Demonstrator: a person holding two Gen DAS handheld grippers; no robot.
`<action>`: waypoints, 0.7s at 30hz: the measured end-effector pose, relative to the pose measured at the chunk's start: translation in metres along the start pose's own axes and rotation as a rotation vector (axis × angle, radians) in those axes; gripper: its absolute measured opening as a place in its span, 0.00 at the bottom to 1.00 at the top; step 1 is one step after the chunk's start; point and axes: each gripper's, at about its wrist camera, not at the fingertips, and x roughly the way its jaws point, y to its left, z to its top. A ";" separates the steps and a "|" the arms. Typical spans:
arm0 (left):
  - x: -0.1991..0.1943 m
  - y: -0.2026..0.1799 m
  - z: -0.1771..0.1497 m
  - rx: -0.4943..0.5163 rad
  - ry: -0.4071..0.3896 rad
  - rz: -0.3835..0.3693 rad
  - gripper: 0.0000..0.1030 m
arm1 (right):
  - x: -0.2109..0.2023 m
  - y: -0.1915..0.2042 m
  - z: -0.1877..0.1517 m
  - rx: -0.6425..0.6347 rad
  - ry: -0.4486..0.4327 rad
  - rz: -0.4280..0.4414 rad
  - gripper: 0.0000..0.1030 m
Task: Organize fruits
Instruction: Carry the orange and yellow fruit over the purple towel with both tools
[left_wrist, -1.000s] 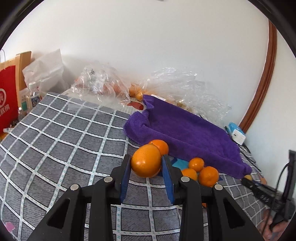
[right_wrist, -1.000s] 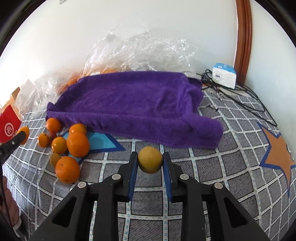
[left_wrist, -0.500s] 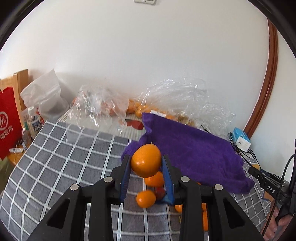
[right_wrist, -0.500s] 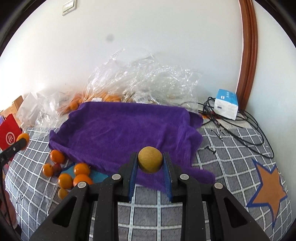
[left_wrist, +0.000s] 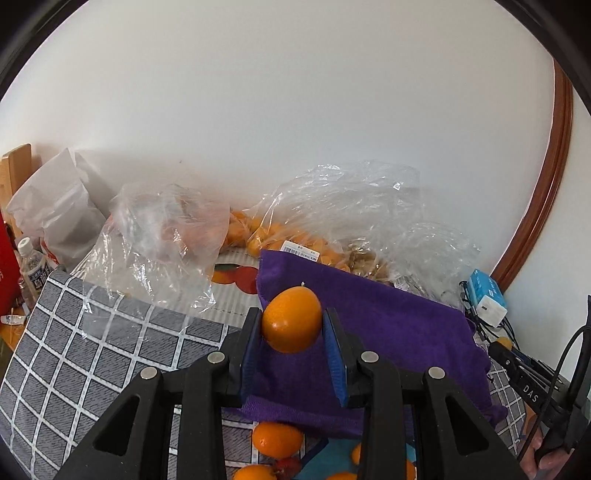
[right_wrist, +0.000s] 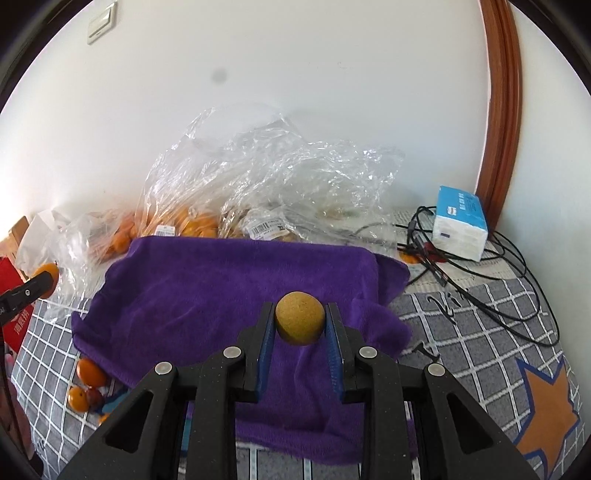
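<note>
Left gripper (left_wrist: 291, 325) pinching orange (left_wrist: 291, 319) | right gripper (right_wrist: 300, 325) pinching yellowish fruit (right_wrist: 300, 323) | both above purple towel (right_wrist: 207, 291)

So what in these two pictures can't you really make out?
- Fruit inside the clear plastic bags, right wrist view: crinkled, shiny plastic blurs it; no count possible.
- Loose oranges on the bed, left wrist view: the left gripper and the bottom edge cut them off.
- Print on the bag label, left wrist view: too small to read.
</note>
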 end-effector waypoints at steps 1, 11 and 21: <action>0.005 -0.001 0.000 0.009 0.006 0.000 0.31 | 0.003 0.002 0.002 -0.005 -0.006 -0.004 0.26; 0.045 0.011 -0.021 0.025 0.101 0.035 0.31 | 0.042 0.004 -0.018 -0.014 0.076 0.001 0.26; 0.060 0.000 -0.032 0.083 0.161 0.004 0.31 | 0.059 0.000 -0.033 -0.034 0.152 -0.006 0.26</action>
